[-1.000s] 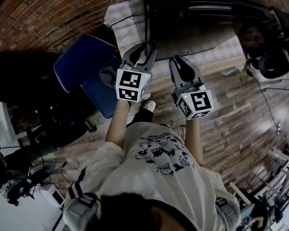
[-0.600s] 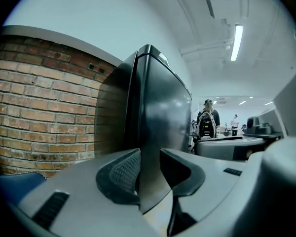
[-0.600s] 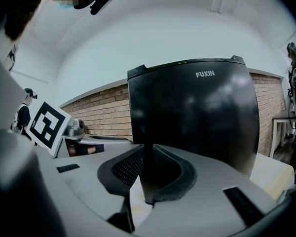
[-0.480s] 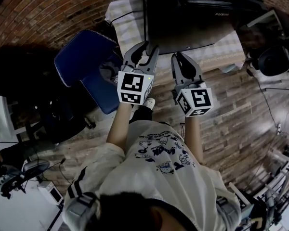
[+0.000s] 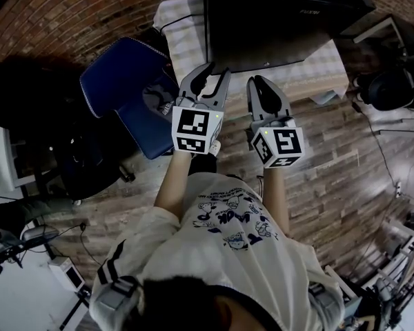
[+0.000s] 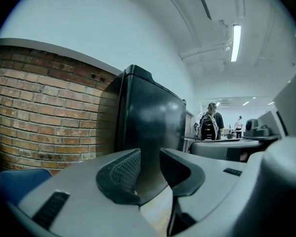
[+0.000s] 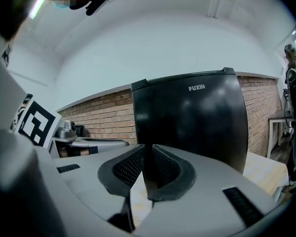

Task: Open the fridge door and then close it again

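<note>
Comparing this moment with a second ago, we find the head view has shifted. The tall black fridge (image 5: 276,19) sits lower in the picture. The yellow label that showed at its top edge is out of view, and the white brand lettering on its top now shows. Both grippers have come slightly towards the right in the picture.

We hold the left gripper (image 5: 215,71) level, towards the fridge's left front corner. Its jaws are spread with a clear gap, and nothing is between them. In the left gripper view (image 6: 149,154) only the fridge's dark side (image 6: 153,117) shows beyond the gap.

The right gripper (image 5: 257,81) is just beside it, and its jaws are closing. In the right gripper view (image 7: 147,152) a narrow slit remains with nothing in it. The fridge's left edge (image 7: 197,122) lines up behind the slit.

The fridge stands on a pale checked platform (image 5: 186,33), which is bare along its left and near edges. Its door looks shut, so we cannot see what is inside.

A blue padded chair (image 5: 121,88) stands off the platform's left corner on the wooden plank floor (image 5: 331,157). A red brick wall (image 5: 69,19) runs behind the chair.
</note>
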